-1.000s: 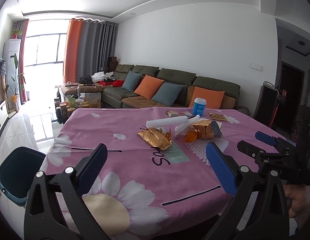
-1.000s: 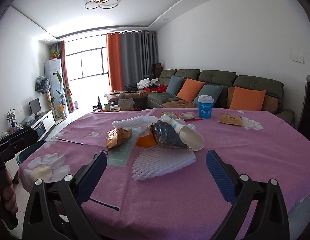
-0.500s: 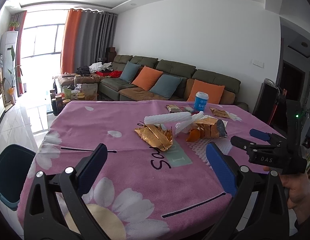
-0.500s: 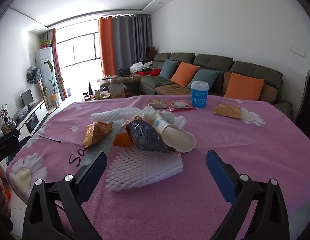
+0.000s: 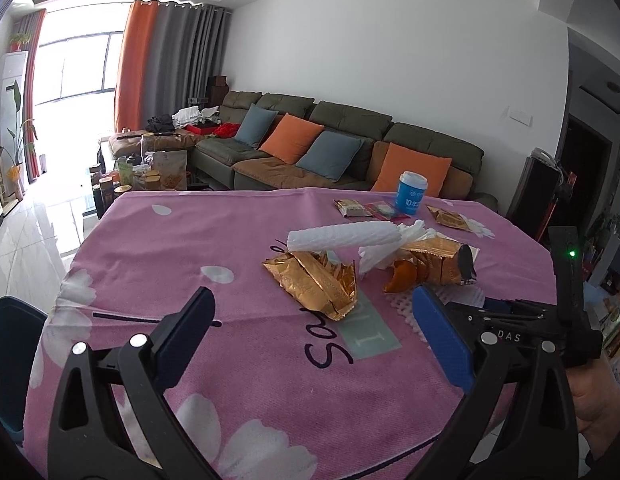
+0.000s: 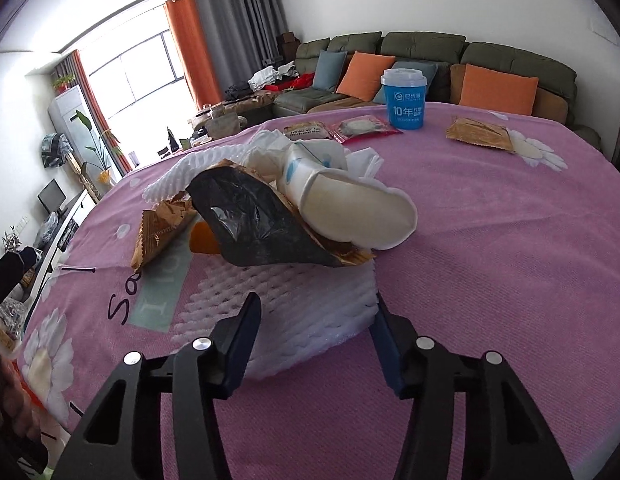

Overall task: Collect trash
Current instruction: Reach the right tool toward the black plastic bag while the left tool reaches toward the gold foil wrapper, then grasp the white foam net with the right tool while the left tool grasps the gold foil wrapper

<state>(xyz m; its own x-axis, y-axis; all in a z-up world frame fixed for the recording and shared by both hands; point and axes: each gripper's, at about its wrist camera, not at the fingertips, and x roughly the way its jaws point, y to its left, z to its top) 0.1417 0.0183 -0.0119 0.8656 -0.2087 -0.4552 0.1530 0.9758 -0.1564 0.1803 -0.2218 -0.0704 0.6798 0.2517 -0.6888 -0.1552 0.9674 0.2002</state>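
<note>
A pile of trash lies mid-table on the pink cloth: a gold foil wrapper (image 5: 313,282), a white foam net roll (image 5: 343,237), a gold bag with a black inside (image 6: 262,224), a crushed paper cup (image 6: 349,208) and a flat white foam net sheet (image 6: 286,312). My left gripper (image 5: 310,338) is open and empty, short of the gold wrapper. My right gripper (image 6: 315,346) is open, its fingers on either side of the foam sheet's near edge. It shows at the right of the left wrist view (image 5: 521,320).
A blue paper cup (image 6: 405,98) and flat snack packets (image 6: 477,134) lie at the table's far side. A dark bin (image 5: 10,360) stands off the table's left edge. A sofa with cushions (image 5: 333,148) is behind the table.
Both grippers have moved forward and down toward the trash pile. The right gripper has narrowed and now straddles the foam sheet's edge.
</note>
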